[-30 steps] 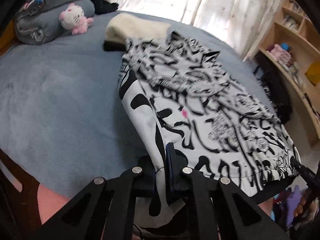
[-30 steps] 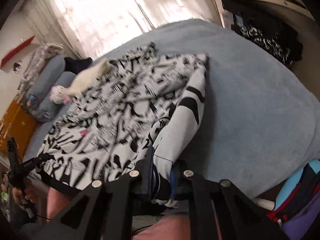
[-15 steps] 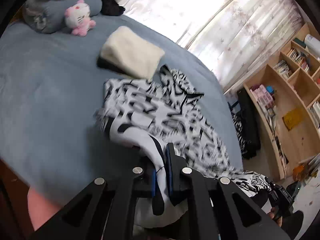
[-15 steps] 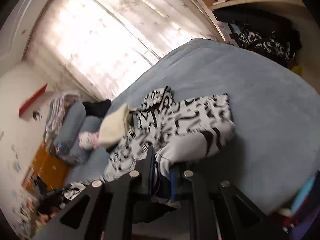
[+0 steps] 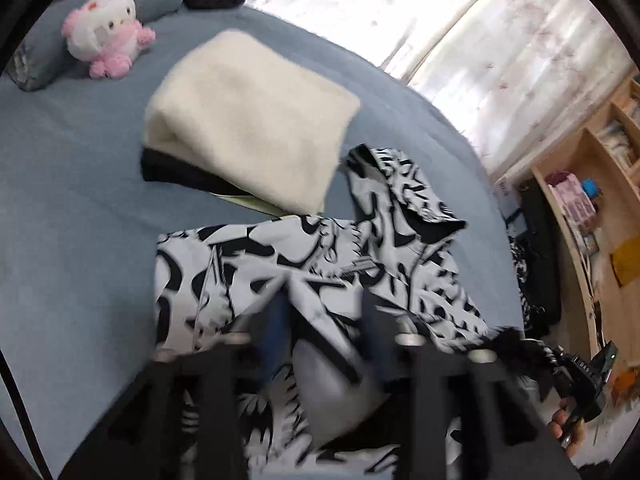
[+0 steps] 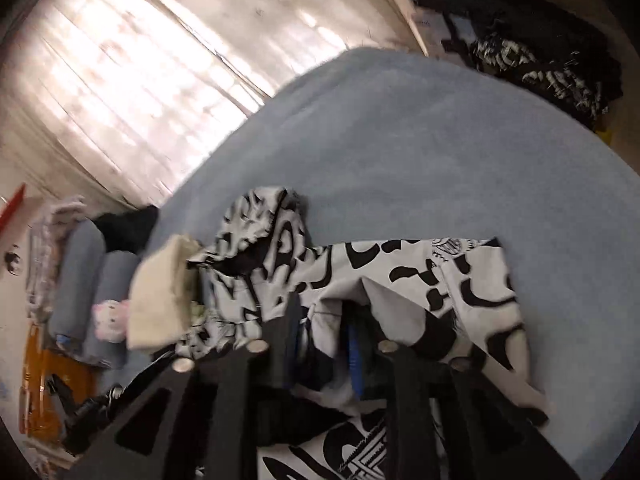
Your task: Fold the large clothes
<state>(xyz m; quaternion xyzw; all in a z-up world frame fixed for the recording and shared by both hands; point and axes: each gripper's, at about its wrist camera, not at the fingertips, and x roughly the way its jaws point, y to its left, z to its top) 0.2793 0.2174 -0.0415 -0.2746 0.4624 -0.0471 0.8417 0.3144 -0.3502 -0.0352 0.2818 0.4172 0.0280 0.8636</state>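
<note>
A black-and-white patterned garment (image 5: 304, 256) lies doubled over on the blue bed (image 5: 80, 184), its hood toward the window. My left gripper (image 5: 324, 320) hovers over the folded-over edge, blurred; its jaws are opening and stand wide, with a loose fold of cloth between them that the pads do not press. In the right wrist view the same garment (image 6: 440, 276) spreads under my right gripper (image 6: 322, 320). Its jaws are opening too, and a pale fold of cloth sits slack between the fingers. A hand holds the right gripper (image 5: 580, 376) at the bed's right edge.
A folded cream fleece on a black item (image 5: 248, 128) lies just beyond the garment. A pink-and-white plush toy (image 5: 106, 46) and grey pillows sit at the bed's head. Wooden shelves (image 5: 592, 208) and dark clothes (image 6: 540, 64) stand off the bed's right side. Curtains cover the window.
Both grippers carried the garment's near edge forward over its upper half, doubling it. Their jaws, shut on the cloth before, have now parted and the cloth lies slack between them.
</note>
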